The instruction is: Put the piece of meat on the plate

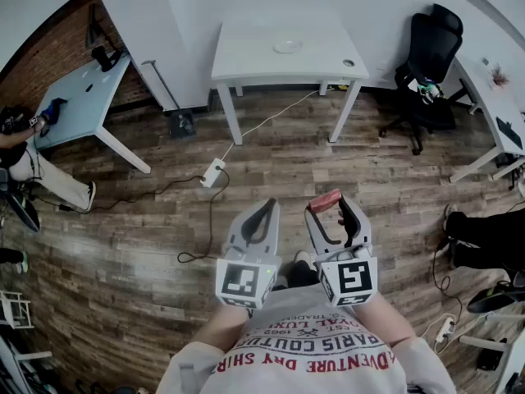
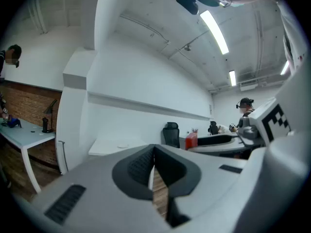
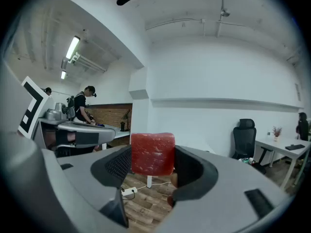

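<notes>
Piece of meat (image 3: 152,153): red block clamped between the jaws of the right gripper (image 1: 330,208), which stand wide around it, held out in front of the person above the wooden floor (image 1: 148,220). Left gripper (image 1: 264,213): jaws closed together, nothing in them. Step judged in hand: carrying, placing not begun. Next move calls for bringing the meat across to the white tabletop (image 1: 246,56) well ahead and lowering it onto the pale round plate (image 1: 288,47) before letting go. Plate small and faint, its rim hard to make out.
</notes>
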Motion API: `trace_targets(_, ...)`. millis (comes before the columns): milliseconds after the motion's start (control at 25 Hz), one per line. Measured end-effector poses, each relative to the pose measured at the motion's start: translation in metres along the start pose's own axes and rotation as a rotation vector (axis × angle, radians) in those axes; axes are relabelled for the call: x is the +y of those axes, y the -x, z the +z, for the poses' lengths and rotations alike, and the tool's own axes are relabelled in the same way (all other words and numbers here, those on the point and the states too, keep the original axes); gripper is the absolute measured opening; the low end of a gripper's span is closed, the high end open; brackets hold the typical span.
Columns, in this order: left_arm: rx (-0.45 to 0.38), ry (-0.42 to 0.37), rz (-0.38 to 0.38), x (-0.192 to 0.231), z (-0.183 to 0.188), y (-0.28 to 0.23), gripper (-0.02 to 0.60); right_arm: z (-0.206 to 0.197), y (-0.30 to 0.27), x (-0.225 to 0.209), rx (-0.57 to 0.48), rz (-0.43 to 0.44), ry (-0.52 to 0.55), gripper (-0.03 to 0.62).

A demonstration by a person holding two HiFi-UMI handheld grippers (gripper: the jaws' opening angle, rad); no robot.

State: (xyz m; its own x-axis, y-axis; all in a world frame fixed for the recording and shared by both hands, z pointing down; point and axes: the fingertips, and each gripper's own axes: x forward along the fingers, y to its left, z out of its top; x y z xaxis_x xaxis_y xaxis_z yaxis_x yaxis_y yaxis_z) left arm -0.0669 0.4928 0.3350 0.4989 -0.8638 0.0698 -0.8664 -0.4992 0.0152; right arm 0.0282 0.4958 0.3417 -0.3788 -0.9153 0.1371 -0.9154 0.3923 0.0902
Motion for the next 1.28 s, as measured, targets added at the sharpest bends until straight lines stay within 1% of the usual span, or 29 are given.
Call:
trace_targets(160, 0.006, 0.018, 0.002, 0.004, -0.002, -0.001, 0.006, -0.002, -0.003, 0.001, 0.016, -0.003, -0.017, 0.279)
trace_targets(400, 0.014, 0.023, -0.014, 0.005, -0.007, -0.002, 0.006, -0.005, -0.007, -0.003, 0.018, -0.020, -0.037, 0.279)
trace_targets(640, 0.019, 0.038, -0.015, 0.011, -0.010, -0.004, 0.006, -0.003, -0.011, -0.004, 0.008, -0.014, -0.118, 0.278)
trace_targets(840, 0.030, 0.062, -0.012, 0.020, -0.018, -0.016, 0.006, -0.008, -0.025, -0.008, 0.024, -0.009, -0.103, 0.279)
trace_targets(1120, 0.052, 0.062, -0.007, 0.032, -0.022, -0.056, 0.006, -0.014, -0.063, -0.033, 0.037, 0.013, -0.137, 0.279)
trace_targets(1280, 0.063, 0.058, 0.016, 0.041, -0.019, -0.096, 0.006, -0.012, -0.095, -0.062, 0.028, 0.037, -0.159, 0.279)
